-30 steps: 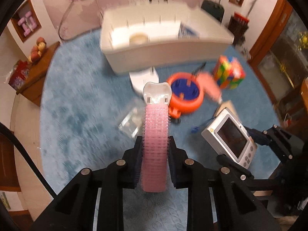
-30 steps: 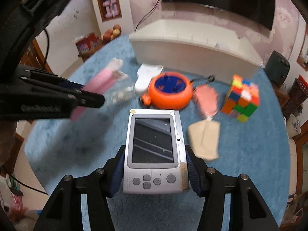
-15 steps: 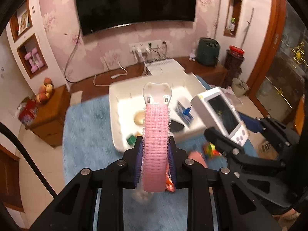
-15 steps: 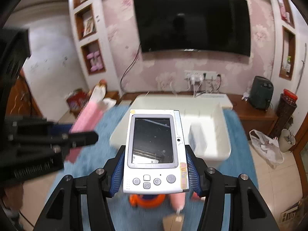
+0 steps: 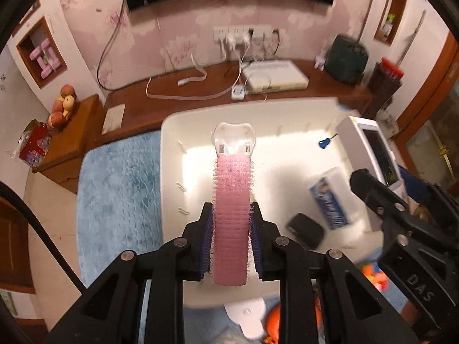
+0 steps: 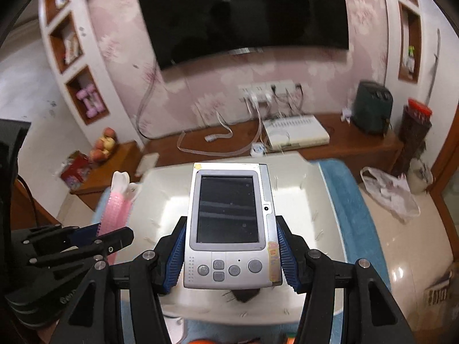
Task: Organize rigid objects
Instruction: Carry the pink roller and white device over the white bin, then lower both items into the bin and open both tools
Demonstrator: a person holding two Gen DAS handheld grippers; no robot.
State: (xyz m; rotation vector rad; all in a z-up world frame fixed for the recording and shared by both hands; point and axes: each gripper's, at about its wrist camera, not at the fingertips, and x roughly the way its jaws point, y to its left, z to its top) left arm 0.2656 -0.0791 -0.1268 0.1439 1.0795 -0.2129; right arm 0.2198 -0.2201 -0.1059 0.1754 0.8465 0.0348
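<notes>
My left gripper (image 5: 231,220) is shut on a pink hair-roller clip (image 5: 231,209) with a clear plastic tip, held above the white storage bin (image 5: 172,154). My right gripper (image 6: 231,243) is shut on a silver handheld device (image 6: 229,223) with a dark screen, also held above the bin (image 6: 324,209). The right gripper and device show at the right of the left wrist view (image 5: 373,154). The left gripper and pink clip show at the left of the right wrist view (image 6: 114,209). Inside the bin lie a blue-and-white box (image 5: 330,197), a black object (image 5: 305,230) and a small blue piece (image 5: 324,143).
The bin stands on a blue rug (image 5: 120,189). Below the bin's near edge are a white object (image 5: 246,315) and an orange toy (image 5: 272,324). A wooden TV bench (image 5: 200,91) with cables and a white box runs behind. A fruit stand (image 5: 63,103) is at left.
Both grippers have risen from the rug and moved forward over the white bin, each still holding its object. The cameras now look down into the bin.
</notes>
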